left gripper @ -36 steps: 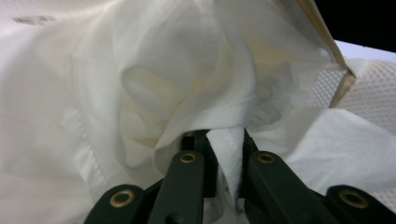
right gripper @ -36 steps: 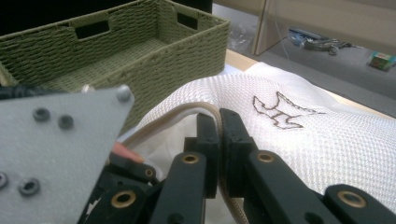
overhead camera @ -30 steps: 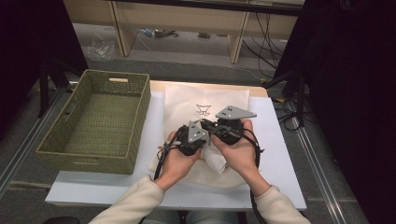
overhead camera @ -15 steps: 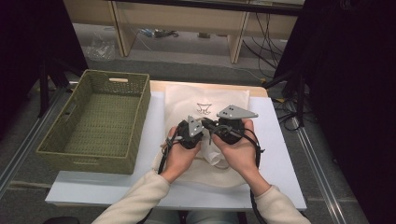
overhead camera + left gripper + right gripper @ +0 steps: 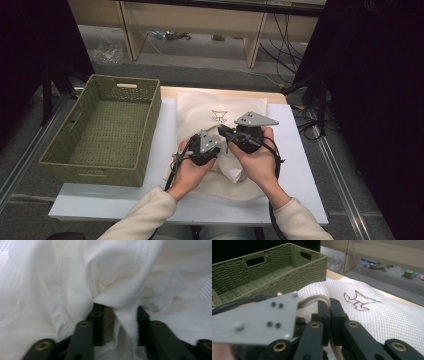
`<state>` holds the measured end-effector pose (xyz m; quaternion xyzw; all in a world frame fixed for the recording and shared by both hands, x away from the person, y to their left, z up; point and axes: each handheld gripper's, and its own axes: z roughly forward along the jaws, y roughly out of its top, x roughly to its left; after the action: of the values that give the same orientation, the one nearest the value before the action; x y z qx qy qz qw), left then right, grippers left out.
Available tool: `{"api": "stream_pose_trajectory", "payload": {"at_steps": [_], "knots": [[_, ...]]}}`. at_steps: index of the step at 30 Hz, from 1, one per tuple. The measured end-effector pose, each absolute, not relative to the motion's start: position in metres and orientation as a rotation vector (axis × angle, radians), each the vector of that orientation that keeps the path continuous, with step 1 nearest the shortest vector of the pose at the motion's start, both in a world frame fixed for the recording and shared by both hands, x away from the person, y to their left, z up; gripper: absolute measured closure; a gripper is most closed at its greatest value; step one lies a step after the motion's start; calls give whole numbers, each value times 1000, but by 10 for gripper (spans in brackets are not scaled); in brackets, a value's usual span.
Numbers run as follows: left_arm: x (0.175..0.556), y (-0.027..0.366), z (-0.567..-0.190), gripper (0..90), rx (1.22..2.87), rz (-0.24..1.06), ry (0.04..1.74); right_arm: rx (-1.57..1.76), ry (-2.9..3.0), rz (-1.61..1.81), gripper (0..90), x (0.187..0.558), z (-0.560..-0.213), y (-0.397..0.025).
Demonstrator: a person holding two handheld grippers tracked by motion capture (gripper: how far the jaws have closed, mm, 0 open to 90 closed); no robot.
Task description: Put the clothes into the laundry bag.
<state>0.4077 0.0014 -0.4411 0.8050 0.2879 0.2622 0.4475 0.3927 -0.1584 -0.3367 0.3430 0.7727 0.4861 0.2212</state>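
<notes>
A white drawstring bag [image 5: 220, 107] with a small brown logo [image 5: 219, 116] lies on the table. My right gripper [image 5: 226, 133] is over its middle, shut on the bag's beige cord [image 5: 314, 299], with the jaws closed together [image 5: 329, 305]. My left gripper [image 5: 216, 154] sits just to the left, pushed into bunched white cloth [image 5: 125, 270]. Its jaws [image 5: 120, 312] stand apart, and a fold of that cloth hangs between them. In the right gripper view the left gripper's grey plate [image 5: 259, 320] is close by.
A green woven basket [image 5: 152, 117] stands on the table's left side, also in the right gripper view [image 5: 274, 272], with nothing in it. The white tabletop [image 5: 300, 165] shows to the right of the bag. Cables and desk legs lie beyond the far edge.
Both hands have shifted only slightly over the bag's middle. The bunched cloth between them has stayed about where it was.
</notes>
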Motion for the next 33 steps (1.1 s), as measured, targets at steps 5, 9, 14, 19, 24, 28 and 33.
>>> {"api": "stream_pose_trajectory", "payload": {"at_steps": [5,9,14,19,24,28,33], "knots": [[391,9,-447,510,2016,629,681,940,2150,1334,893,391,-337,-156],[380,16,-444,462,2076,603,654,948,2152,1344,893,391,-338,-156],[367,27,-444,444,2153,575,646,957,2156,1340,892,390,-337,-155],[349,39,-449,427,2201,548,669,950,2149,1329,892,389,-337,-156],[335,42,-458,422,2252,510,667,962,2152,1349,892,389,-338,-154],[330,32,-457,484,2225,485,622,964,2156,1341,892,389,-338,-153],[339,9,-461,607,2204,464,553,967,2158,1334,892,388,-337,-153]]}}
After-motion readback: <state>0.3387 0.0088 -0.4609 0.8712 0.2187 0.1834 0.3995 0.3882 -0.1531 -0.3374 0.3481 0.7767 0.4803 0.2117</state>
